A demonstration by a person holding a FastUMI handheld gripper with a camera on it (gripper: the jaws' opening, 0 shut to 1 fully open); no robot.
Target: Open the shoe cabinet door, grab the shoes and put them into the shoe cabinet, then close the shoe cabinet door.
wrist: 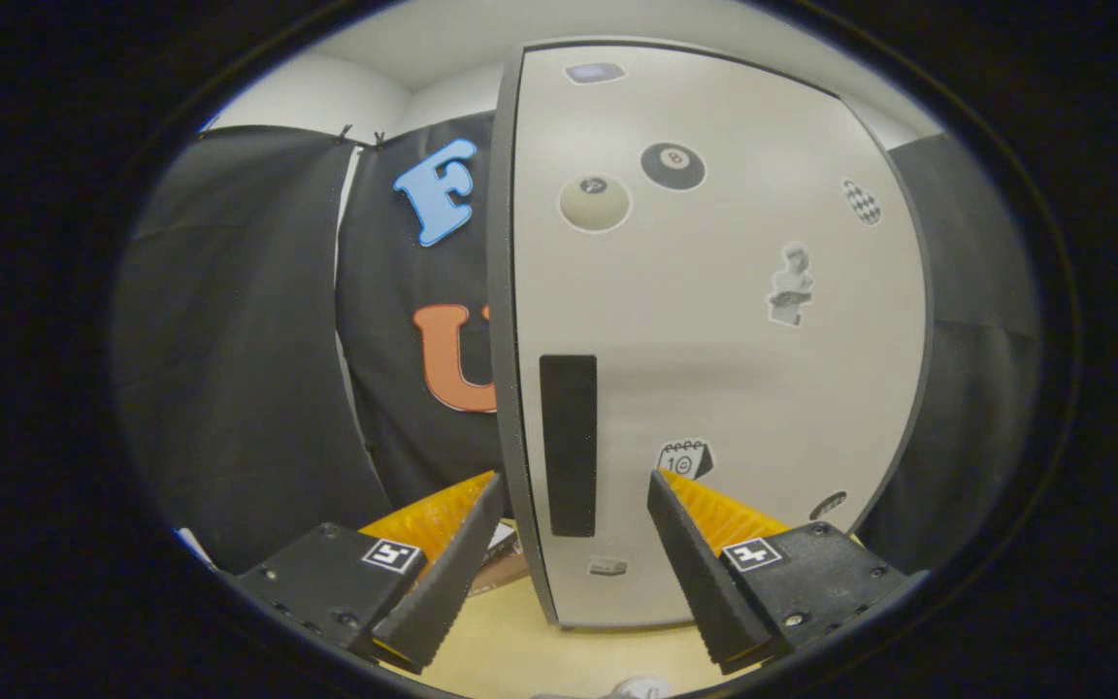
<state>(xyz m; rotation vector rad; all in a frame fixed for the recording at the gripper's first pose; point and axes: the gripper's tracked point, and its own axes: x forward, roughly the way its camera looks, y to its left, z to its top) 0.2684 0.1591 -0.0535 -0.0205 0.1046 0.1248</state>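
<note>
Black cloth walls close in a pale wooden floor [510, 650] under white upper walls. The shoe cabinet door [714, 340] — light grey, stickered, shut — stands just ahead of the gripper [574, 490], whose fingers gape wide, holding nothing — its black handle strip [569, 445] between them.

Light wooden floor [510, 646] carries the shoe cabinet [714, 330]; gripper [574, 490] fingers spread, hovering before its door.

- shoe cabinet door [714, 330] stands upright just ahead of gripper [574, 490], on the floor [510, 646]
- handle strip [569, 445] near door's left edge, between the 2 spread fingers [447, 573]
- booth wall behind, left of door
</note>
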